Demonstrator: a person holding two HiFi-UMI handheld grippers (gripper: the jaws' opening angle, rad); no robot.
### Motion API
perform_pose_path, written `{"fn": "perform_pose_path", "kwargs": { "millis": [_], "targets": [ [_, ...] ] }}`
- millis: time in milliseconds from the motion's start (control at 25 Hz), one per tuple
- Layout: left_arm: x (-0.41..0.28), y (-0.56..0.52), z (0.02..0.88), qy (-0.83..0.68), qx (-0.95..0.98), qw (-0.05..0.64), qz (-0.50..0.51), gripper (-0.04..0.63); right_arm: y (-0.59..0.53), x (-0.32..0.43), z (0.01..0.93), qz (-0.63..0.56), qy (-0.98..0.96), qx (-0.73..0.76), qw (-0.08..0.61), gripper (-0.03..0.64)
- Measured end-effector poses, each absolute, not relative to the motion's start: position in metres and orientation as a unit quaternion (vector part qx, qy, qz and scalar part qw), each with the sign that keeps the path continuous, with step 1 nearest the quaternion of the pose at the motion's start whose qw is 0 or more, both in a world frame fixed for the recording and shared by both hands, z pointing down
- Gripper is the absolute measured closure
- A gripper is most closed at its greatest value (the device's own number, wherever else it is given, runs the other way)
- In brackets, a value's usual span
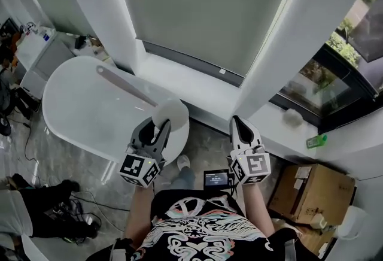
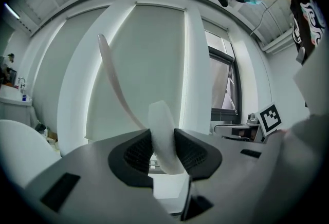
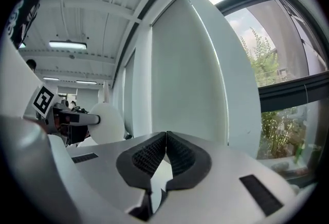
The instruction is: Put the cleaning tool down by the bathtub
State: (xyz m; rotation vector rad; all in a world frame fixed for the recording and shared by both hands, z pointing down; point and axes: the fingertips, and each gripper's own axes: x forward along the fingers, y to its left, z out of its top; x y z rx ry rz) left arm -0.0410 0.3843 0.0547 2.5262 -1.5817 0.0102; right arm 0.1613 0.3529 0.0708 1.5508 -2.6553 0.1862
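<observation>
- Nearest the head camera is the person's black patterned shirt (image 1: 197, 224), with both forearms reaching forward from it.
- A small lit screen (image 1: 216, 179) sits just beside the marker cube of the right gripper (image 1: 240, 123).
- The right gripper's own view shows its ribbed black pads (image 3: 149, 156) pressed together with nothing between them (image 3: 165, 147).
- The left gripper (image 1: 154, 128) is level with the right one and well apart from it.
- The left gripper's jaws are clamped on the cleaning tool (image 1: 170, 112); in its own view the pads (image 2: 136, 152) press on both faces of the tool's flat white head (image 2: 163, 133).
- From that round head the tool's long pale handle (image 1: 125, 86) runs away to the upper left, above the basin of the bathtub (image 1: 60, 89). In the left gripper view the handle rises in a curve (image 2: 115, 84).
- The tool is in the air, carried by the gripper, over the near end of the white oval bathtub.
- A cardboard box (image 1: 311, 191) stands on the floor at the person's right.
- Beyond the tub and the grippers runs a white window sill (image 1: 197, 83), with a small green object (image 1: 317, 141) on its right stretch.
- Farthest is a grey roller blind (image 1: 203, 8) between white curtains (image 1: 96, 2), and to the right a dark-framed window (image 1: 326, 83) with greenery outside.
</observation>
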Motion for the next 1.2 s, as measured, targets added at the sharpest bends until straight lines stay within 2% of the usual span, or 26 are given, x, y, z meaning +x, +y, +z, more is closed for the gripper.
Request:
{"fn": "perform_pose_path", "kwargs": {
  "millis": [560, 1200],
  "targets": [
    [-0.119, 0.230, 0.046, -0.515, 0.853, 0.082, -0.002, 0.463, 0.205, 0.088, 0.072, 0.056, -0.853, 0.517, 0.050, 0.589],
    [-0.126, 0.148, 0.059, -0.508, 0.857, 0.092, -0.002, 0.463, 0.132, 0.083, 0.079, 0.065, -0.846, 0.526, 0.049, 0.591]
  ]
}}
